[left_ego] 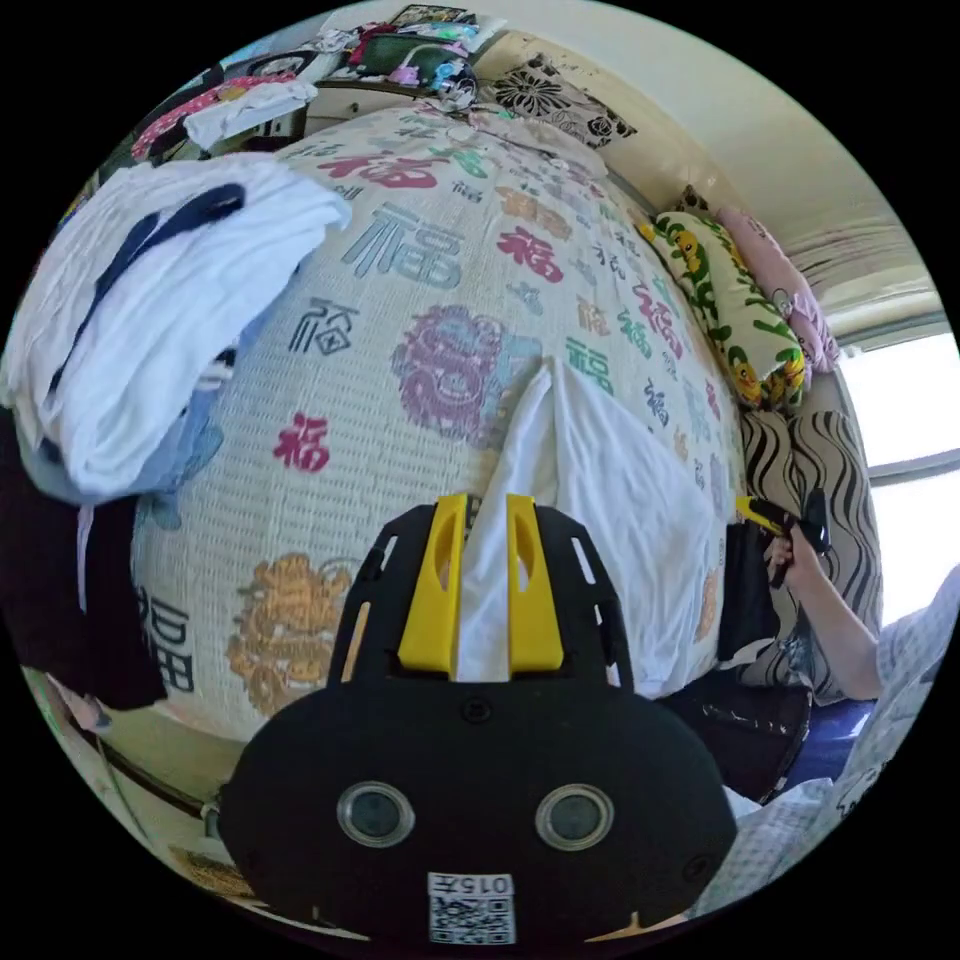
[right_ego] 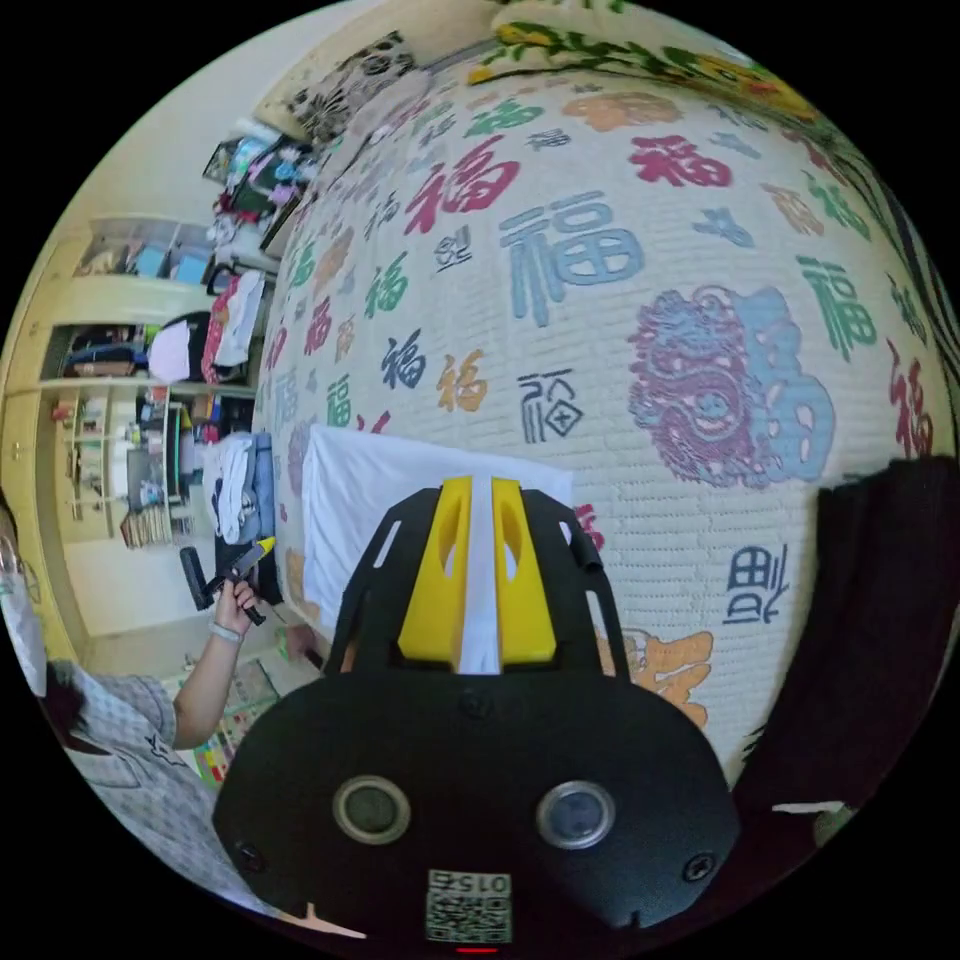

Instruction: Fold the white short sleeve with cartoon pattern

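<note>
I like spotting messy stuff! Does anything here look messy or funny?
Yes. A heap of clothes slumps unfolded on the patterned bed cover, some of it hanging over the edge. The white shirt lies mostly flat, but one corner is pulled up into a peak because the left tongs pinch it.

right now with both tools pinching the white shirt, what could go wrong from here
1. Each tool grips only a thin edge: the left tool and right tool are shut on the white shirt, so a hard pull could slip the cloth free.
2. The shirt lies near the bed mat's edge, so slack may slide off.
3. A pile of folded clothes and a dark garment lie close by; a wide swing might snag them.
</note>
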`<state>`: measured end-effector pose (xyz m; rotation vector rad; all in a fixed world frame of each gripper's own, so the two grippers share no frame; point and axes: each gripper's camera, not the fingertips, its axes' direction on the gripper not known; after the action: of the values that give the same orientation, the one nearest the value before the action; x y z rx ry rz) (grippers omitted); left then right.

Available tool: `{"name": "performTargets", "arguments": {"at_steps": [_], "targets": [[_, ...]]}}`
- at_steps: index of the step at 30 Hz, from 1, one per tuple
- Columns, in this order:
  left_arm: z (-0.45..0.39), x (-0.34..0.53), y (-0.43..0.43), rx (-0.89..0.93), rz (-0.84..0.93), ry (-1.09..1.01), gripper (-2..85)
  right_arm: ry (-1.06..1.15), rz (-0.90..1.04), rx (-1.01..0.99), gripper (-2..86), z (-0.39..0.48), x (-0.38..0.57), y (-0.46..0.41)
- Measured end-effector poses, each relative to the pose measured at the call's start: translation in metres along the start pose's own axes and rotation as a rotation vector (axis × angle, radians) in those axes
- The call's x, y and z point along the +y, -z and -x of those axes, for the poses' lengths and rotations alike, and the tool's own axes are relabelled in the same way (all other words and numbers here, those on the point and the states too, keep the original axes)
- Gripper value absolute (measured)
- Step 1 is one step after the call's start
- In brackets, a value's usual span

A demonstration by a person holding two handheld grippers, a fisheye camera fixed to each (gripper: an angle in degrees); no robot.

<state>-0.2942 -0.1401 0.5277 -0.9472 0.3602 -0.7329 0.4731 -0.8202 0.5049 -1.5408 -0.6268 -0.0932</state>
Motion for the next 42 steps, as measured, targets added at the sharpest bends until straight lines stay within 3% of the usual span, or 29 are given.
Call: {"name": "performTargets", "arguments": {"at_steps": [7,11,20,25,30,37,42], "targets": [[0.025,0.078,-0.046,-0.048,0.093,0.09,8.1,0.475,0.226,0.007,7.3,0.167,-0.067,-0.083],[0.031,0.09,-0.073,-0.082,0.092,0.113,6.2,0.667,0.26,0.19,8.3,0.249,-0.092,-0.13],[0.042,0.115,-0.101,0.076,0.004,0.146,-0.3,0.758,0.519,0.454,5.4,0.304,-0.127,-0.199],[0.034,0.123,-0.109,0.108,-0.034,0.101,-0.5,0.756,0.534,0.418,-0.3,0.307,-0.137,-0.186],[-0.002,0.137,-0.099,0.163,-0.086,0.003,-0.6,0.713,0.425,0.174,-0.8,0.286,-0.141,-0.128],[-0.122,0.16,-0.119,0.348,-0.017,-0.295,-0.6,0.612,0.256,-0.248,-0.7,0.177,-0.123,-0.004],[-0.208,0.175,-0.182,0.456,0.112,-0.458,-0.4,0.505,0.201,-0.283,-0.5,0.079,-0.098,0.046]]}}
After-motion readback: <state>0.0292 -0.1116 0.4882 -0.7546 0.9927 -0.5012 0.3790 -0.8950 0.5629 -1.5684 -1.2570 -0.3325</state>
